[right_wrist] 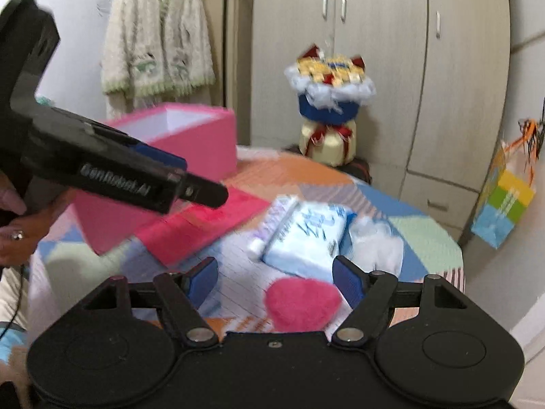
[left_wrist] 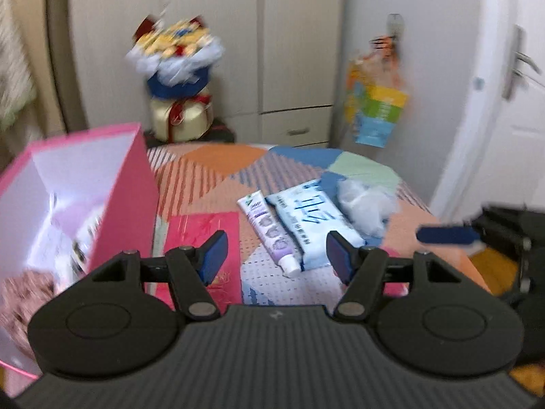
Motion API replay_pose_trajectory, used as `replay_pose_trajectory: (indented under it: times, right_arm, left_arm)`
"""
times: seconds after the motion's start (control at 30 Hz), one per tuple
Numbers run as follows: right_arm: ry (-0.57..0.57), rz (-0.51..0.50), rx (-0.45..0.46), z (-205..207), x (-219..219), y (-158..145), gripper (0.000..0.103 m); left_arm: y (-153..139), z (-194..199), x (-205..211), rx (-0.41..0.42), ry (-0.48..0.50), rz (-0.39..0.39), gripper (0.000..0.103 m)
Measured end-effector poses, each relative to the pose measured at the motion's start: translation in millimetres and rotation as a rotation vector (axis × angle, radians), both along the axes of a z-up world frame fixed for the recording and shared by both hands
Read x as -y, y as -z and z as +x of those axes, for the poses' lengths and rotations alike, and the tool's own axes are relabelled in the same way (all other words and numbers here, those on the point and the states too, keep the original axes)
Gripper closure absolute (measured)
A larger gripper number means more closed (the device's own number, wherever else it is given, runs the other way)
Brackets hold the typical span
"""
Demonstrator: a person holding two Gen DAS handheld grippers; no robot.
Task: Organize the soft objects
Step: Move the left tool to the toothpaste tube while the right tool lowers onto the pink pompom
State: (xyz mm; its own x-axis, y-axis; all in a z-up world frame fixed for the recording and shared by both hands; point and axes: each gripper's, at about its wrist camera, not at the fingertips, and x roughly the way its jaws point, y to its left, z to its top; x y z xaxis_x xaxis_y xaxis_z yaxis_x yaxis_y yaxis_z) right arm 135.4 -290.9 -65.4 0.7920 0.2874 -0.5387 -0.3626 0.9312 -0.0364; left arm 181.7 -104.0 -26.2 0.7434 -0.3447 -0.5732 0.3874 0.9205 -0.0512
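My left gripper (left_wrist: 276, 254) is open and empty, held above the table beside the pink box (left_wrist: 112, 197). Ahead of it lie a purple-and-white tube (left_wrist: 270, 235), a pale blue tissue pack (left_wrist: 315, 221) and a white fluffy wad (left_wrist: 366, 204). A pink lid (left_wrist: 204, 238) lies flat next to the box, which has blurred items inside. My right gripper (right_wrist: 276, 281) is open and empty, just above a pink felt heart (right_wrist: 303, 303). The tissue pack (right_wrist: 306, 235), white wad (right_wrist: 374, 238), lid (right_wrist: 204, 225) and box (right_wrist: 190, 143) show beyond it. The left gripper (right_wrist: 207, 194) crosses the upper left.
The round table (left_wrist: 218, 163) has a colourful patterned cloth. A bouquet (left_wrist: 177, 61) stands behind it before wardrobes. A colourful bag (left_wrist: 374, 109) hangs on the right, near a white door (left_wrist: 494, 119). A cardigan (right_wrist: 156, 34) hangs on the wall at left.
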Motion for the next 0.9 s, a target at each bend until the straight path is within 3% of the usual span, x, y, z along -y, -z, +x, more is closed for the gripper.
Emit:
replay_pose_trajectory:
  times: [0.27,0.53,0.8,0.9]
  right_arm:
    - [0.046,0.024,0.004,20.8,5.0,30.0,0.025]
    - [0.055,0.06,-0.017,27.6,10.8,39.1,0.025]
    - [0.071,0.111,-0.111,37.2,13.2,48.6,0.025]
    - [0.109,0.104,-0.106,34.3,7.6,51.4,0.025]
  left_arm:
    - [41.5,54.5,12.5,-0.085,-0.135,-0.051,0.047]
    - [72.3,77.7,31.2,-0.157,-0.127,-0.031,0.053]
    - [79.4,74.1,44.4,-0.094,-0.141,0.048,0.053]
    - [81.3,69.4,48.2,-0.069,-0.145,0.08,0.053]
